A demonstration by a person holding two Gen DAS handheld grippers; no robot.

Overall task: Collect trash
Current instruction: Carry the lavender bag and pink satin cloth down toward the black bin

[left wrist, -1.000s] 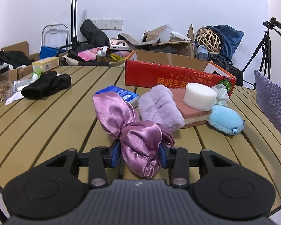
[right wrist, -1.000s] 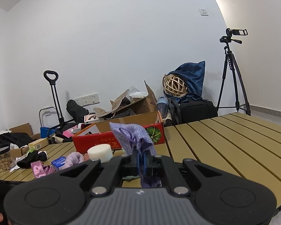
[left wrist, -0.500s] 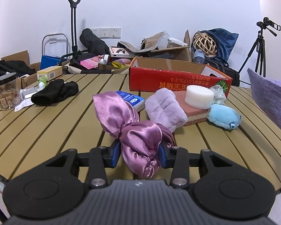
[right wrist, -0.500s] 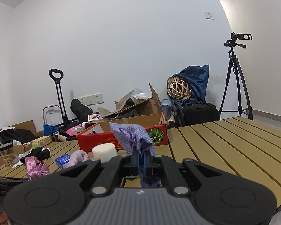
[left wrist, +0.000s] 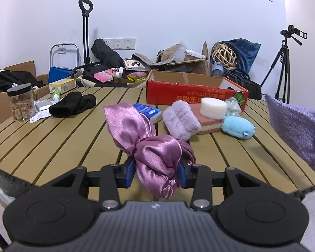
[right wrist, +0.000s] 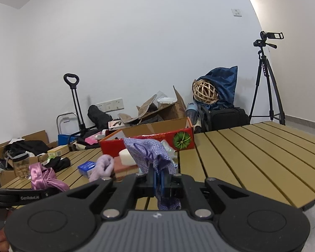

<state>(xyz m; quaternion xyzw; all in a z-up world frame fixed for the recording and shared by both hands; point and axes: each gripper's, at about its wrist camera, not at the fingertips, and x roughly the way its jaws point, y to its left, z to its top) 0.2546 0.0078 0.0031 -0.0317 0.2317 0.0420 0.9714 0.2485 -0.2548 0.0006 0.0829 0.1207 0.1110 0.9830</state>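
Note:
My left gripper (left wrist: 156,173) is shut on a shiny pink satin cloth (left wrist: 149,145), held above the near edge of the slatted wooden table (left wrist: 52,138). My right gripper (right wrist: 159,178) is shut on a purple knitted cloth (right wrist: 149,153), which also shows at the right of the left wrist view (left wrist: 298,126). The pink cloth shows at the left of the right wrist view (right wrist: 44,177). On the table lie a lilac fluffy cloth (left wrist: 181,119), a white foam puck (left wrist: 213,108) on a pink sponge (left wrist: 208,121), a blue plush toy (left wrist: 238,127), a blue tissue pack (left wrist: 147,110) and a black cloth (left wrist: 73,104).
A red cardboard box (left wrist: 191,92) stands at the table's far side. A jar of brown cubes (left wrist: 21,103) stands at the left edge. Boxes, bags and a trolley (left wrist: 85,31) crowd the wall behind. A camera tripod (right wrist: 264,79) stands at the right.
Both grippers have drawn back and risen from the table with their cloths. The purple cloth now shows more fully at the right of the left wrist view.

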